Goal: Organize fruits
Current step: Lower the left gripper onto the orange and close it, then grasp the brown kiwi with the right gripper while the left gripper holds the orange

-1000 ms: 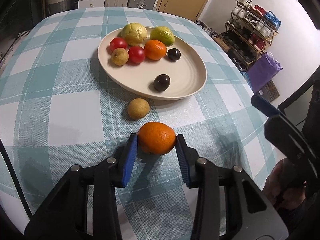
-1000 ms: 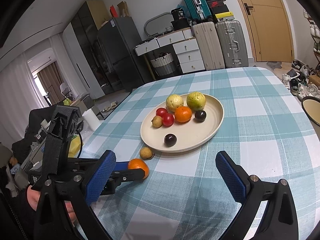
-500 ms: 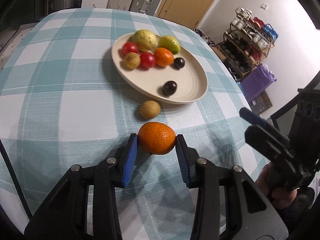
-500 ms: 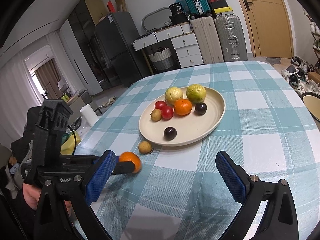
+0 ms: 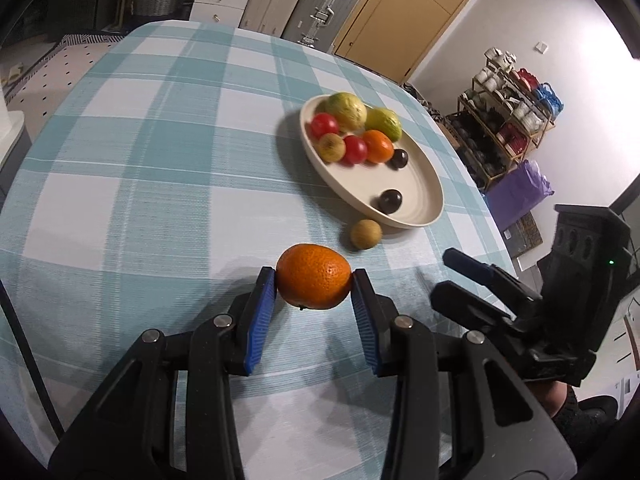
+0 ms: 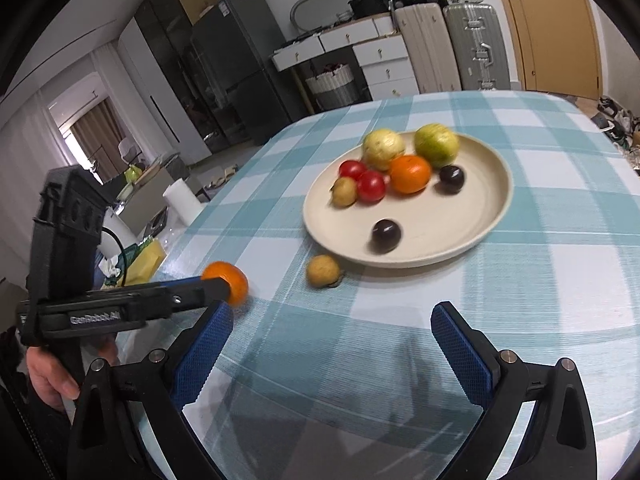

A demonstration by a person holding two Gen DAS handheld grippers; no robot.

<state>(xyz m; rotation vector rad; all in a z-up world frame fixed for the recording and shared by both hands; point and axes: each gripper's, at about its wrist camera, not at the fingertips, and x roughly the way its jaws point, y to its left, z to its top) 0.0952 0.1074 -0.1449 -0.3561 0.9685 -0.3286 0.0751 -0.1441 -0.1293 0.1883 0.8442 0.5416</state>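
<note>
My left gripper (image 5: 314, 284) is shut on an orange (image 5: 314, 282) and holds it above the checked tablecloth; it also shows in the right wrist view (image 6: 228, 280). A cream plate (image 5: 424, 204) holds two green-yellow fruits, two red tomatoes, an orange, a small tan fruit and two dark plums. A small tan fruit (image 5: 365, 233) lies on the cloth just beside the plate's near rim, also visible in the right wrist view (image 6: 322, 270). My right gripper (image 6: 332, 340) is open and empty over the cloth near the table's front.
The round table with the teal checked cloth (image 5: 160, 152) drops off at its edges. A shoe rack (image 5: 508, 120) and a purple bag (image 5: 520, 188) stand on the floor beyond the plate. Suitcases, drawers and a fridge line the far wall.
My left gripper has lifted the orange off the cloth and swung left, so the plate now lies further right and away. The right gripper has stayed open and tilted slightly.
</note>
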